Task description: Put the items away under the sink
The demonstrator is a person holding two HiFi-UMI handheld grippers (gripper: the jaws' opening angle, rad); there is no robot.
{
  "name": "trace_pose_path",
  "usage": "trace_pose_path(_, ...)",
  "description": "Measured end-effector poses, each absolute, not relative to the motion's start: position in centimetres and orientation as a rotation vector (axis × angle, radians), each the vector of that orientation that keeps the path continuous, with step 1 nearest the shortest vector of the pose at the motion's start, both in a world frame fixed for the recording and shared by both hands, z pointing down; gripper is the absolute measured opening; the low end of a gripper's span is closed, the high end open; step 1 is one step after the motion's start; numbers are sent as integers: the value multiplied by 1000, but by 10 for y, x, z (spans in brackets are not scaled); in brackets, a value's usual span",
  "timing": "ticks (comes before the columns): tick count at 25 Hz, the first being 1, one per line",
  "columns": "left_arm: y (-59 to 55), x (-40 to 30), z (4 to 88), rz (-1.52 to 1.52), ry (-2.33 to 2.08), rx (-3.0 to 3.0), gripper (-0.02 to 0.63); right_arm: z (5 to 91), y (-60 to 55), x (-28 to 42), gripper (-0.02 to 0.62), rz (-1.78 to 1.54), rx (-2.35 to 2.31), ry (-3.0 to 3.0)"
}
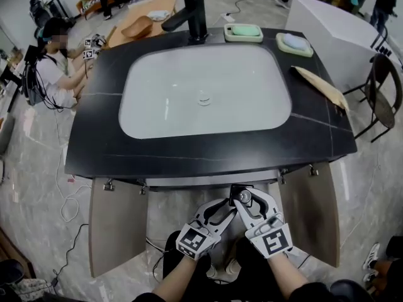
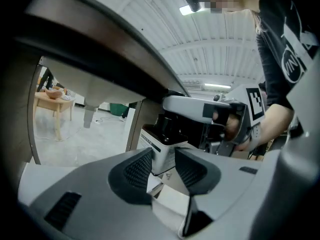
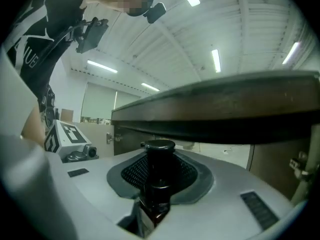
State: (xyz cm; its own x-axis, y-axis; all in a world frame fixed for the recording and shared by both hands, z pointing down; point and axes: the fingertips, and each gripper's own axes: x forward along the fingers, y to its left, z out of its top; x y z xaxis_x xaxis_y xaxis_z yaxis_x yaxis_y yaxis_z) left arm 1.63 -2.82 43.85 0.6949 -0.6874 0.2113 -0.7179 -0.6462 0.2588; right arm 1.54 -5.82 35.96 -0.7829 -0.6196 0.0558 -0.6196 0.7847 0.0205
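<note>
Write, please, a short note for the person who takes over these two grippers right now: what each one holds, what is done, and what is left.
Left gripper: jaws shut on a white box.
Right gripper: jaws shut on a dark bottle with a black cap.
Place: both grippers are close together, low in front of the sink, below the counter edge.
Done: the cabinet doors stand open and both items are in hand.
Left: put the box and the bottle inside the cabinet, then open the jaws.
Two soap dishes sit on the counter; I cannot tell whether they go in too.
</note>
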Motion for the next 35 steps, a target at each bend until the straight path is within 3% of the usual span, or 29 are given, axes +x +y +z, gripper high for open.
trace_pose_path(15,-79,18,655,120,-1206,2567,146,580,-108,21,104,-30,1052,-2902)
trace_pose_path(35,-122,-4,729,127,-1286,2380,77,659,-186,-14,104,88,1041,-2891)
